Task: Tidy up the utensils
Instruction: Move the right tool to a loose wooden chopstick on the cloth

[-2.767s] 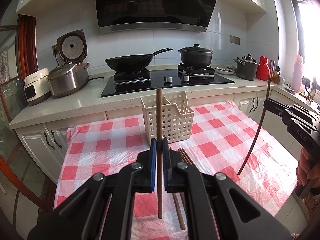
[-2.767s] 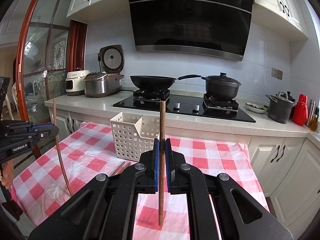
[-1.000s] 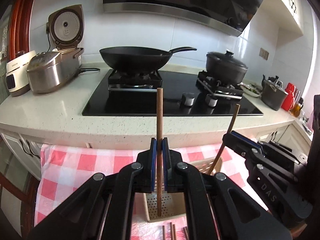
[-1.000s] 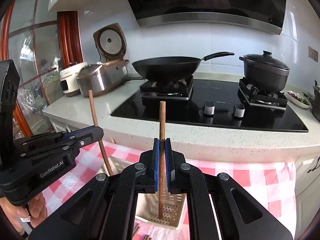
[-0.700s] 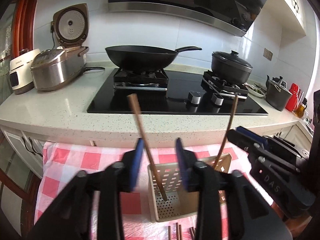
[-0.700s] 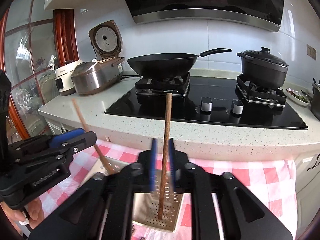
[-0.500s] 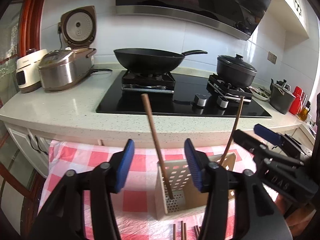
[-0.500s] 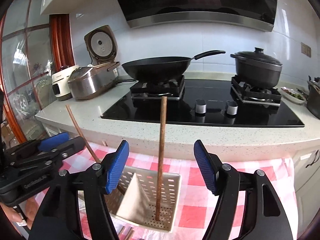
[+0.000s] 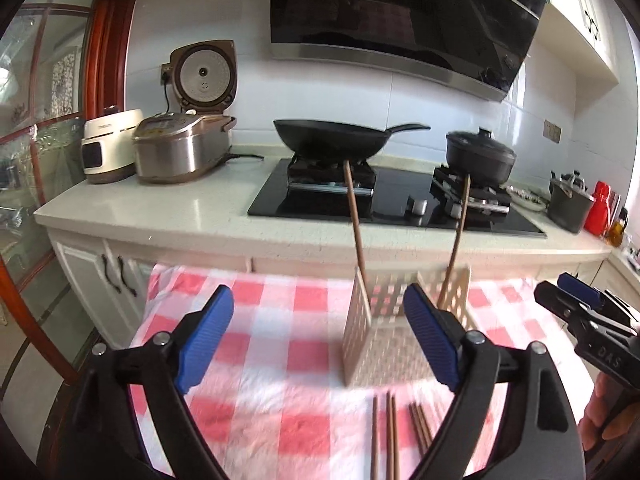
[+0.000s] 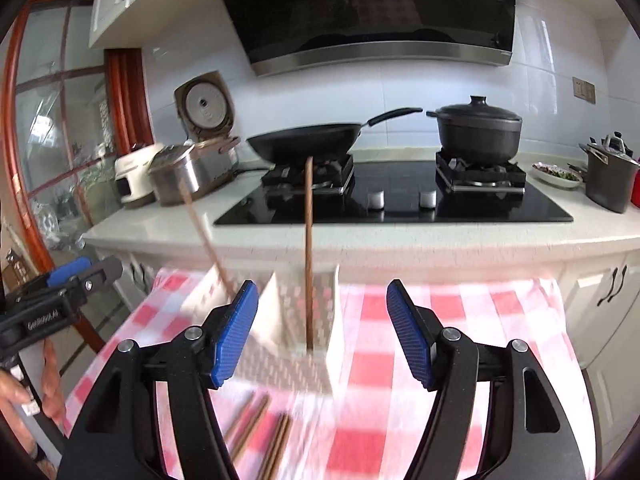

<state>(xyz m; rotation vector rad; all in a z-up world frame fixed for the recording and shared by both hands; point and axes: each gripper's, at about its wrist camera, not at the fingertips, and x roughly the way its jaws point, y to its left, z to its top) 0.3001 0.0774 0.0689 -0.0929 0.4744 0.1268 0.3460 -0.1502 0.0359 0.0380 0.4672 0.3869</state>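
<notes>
A cream perforated basket (image 9: 356, 332) stands on the red-checked tablecloth (image 9: 280, 360). Two brown chopsticks stand in it, free of any grip: one (image 9: 355, 220) leans left, the other (image 9: 459, 228) leans right. My left gripper (image 9: 320, 340) is back from the basket, its jaws opening, with nothing between the blue pads. In the right wrist view, my right gripper (image 10: 322, 336) is open and empty in front of the basket (image 10: 334, 320), where one chopstick (image 10: 308, 248) stands upright and the other (image 10: 202, 228) leans left. Several loose chopsticks (image 9: 384, 432) lie on the cloth in front of the basket.
Behind the table runs a counter (image 9: 160, 216) with a black hob, a wok (image 9: 332, 140), a lidded pot (image 9: 480, 156) and two rice cookers (image 9: 180, 152). A hand (image 10: 24, 392) holds the left gripper (image 10: 60, 292). The right gripper (image 9: 580, 312) sits at the right edge.
Both grippers opened and let go of their chopsticks, which now stand in the basket. Both grippers then drew back from the basket, and the left jaws spread wider.
</notes>
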